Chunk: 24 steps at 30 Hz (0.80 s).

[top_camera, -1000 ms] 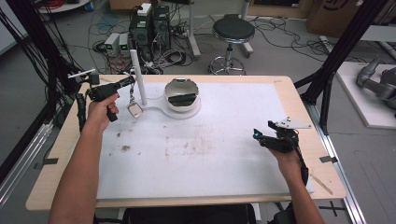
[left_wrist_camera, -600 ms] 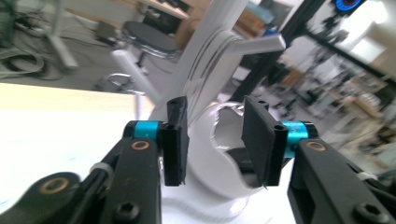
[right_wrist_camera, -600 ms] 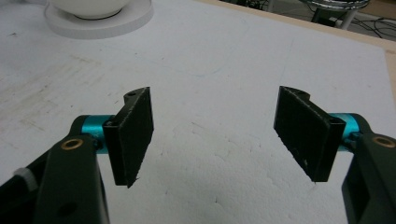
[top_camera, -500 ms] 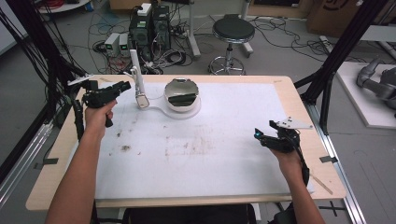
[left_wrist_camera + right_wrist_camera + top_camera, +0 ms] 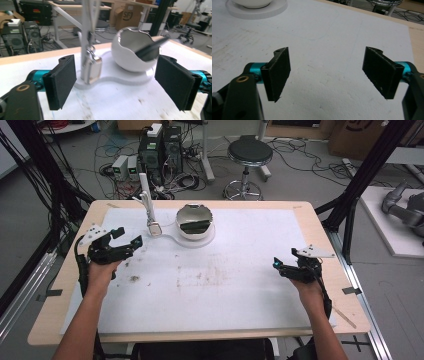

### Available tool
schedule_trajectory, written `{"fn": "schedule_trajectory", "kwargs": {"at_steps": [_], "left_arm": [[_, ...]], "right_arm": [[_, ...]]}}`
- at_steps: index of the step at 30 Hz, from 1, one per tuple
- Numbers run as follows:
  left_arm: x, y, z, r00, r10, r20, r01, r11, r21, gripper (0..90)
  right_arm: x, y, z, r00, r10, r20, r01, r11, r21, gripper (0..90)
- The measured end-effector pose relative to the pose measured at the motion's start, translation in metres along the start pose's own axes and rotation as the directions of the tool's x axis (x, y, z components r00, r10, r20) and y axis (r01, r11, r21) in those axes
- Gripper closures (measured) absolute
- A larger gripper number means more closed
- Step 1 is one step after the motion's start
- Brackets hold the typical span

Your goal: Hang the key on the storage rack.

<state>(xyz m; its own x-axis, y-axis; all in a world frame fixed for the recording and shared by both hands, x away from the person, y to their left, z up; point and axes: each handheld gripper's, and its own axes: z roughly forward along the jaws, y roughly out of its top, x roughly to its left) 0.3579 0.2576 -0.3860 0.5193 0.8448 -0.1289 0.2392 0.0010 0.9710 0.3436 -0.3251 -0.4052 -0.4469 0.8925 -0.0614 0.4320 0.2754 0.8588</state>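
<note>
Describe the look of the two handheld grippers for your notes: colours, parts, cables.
Both the left gripper and right gripper are black, with flat black pads on teal mounts. Each carries a grey three-cornered plate and trails a black cable. The forearms are bare, without sleeves.

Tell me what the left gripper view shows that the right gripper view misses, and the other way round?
Left gripper view: a small silvery tag hanging from a white post, and a dark flat piece leaning inside the white bowl. Right gripper view: the chrome foot of a stool beyond the table edge. Both: an open tool up front, left tool and right tool, over the white sheet, plus the round white base.
</note>
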Motion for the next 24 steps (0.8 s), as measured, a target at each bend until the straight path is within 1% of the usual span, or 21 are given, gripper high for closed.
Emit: {"fn": "schedule_trajectory", "kwargs": {"at_steps": [2, 5, 8, 10, 15, 16, 22, 24], "left_arm": [[-0.006, -0.008, -0.002, 0.9997, 0.023, 0.004, -0.023, 0.9997, 0.005, 17.5], [-0.01, -0.014, -0.001, 0.999, 0.043, 0.01, -0.043, 0.9985, 0.033, 17.5], [-0.015, -0.015, 0.0, 0.9991, 0.038, 0.018, -0.039, 0.9986, 0.036, 17.5], [-0.017, -0.016, 0.002, 0.9987, 0.048, 0.014, -0.049, 0.9979, 0.043, 17.5], [-0.018, -0.02, 0.003, 0.9994, 0.033, 0.008, -0.033, 0.9977, 0.058, 17.5], [-0.017, -0.02, 0.003, 0.9993, 0.037, 0.01, -0.038, 0.9974, 0.061, 17.5], [-0.017, -0.023, 0.002, 0.9995, 0.028, 0.013, -0.029, 0.9974, 0.066, 17.5], [-0.018, -0.024, 0.002, 0.9996, 0.024, 0.014, -0.025, 0.9978, 0.061, 17.7]], "right_arm": [[-0.001, -0.001, 0.001, 1.0, -0.005, -0.003, 0.005, 1.0, 0.002, 21.8], [-0.002, -0.002, 0.001, 0.9999, -0.014, -0.003, 0.014, 1.0, 0.013, 21.2], [-0.002, -0.004, 0.0, 0.9998, -0.016, -0.014, 0.016, 1.0, 0.018, 21.1], [-0.002, -0.004, 0.0, 0.9997, -0.017, -0.016, 0.017, 1.0, 0.02, 21.0], [-0.003, -0.006, 0.0, 0.9998, -0.013, -0.016, 0.013, 1.0, 0.025, 21.0], [-0.003, -0.006, -0.001, 0.9998, -0.015, -0.014, 0.015, 1.0, 0.025, 21.1], [-0.003, -0.009, -0.002, 0.9998, -0.016, -0.014, 0.016, 0.999, 0.029, 21.0], [-0.002, -0.009, -0.004, 0.9999, -0.015, -0.007, 0.016, 1.0, 0.027, 21.1]]}}
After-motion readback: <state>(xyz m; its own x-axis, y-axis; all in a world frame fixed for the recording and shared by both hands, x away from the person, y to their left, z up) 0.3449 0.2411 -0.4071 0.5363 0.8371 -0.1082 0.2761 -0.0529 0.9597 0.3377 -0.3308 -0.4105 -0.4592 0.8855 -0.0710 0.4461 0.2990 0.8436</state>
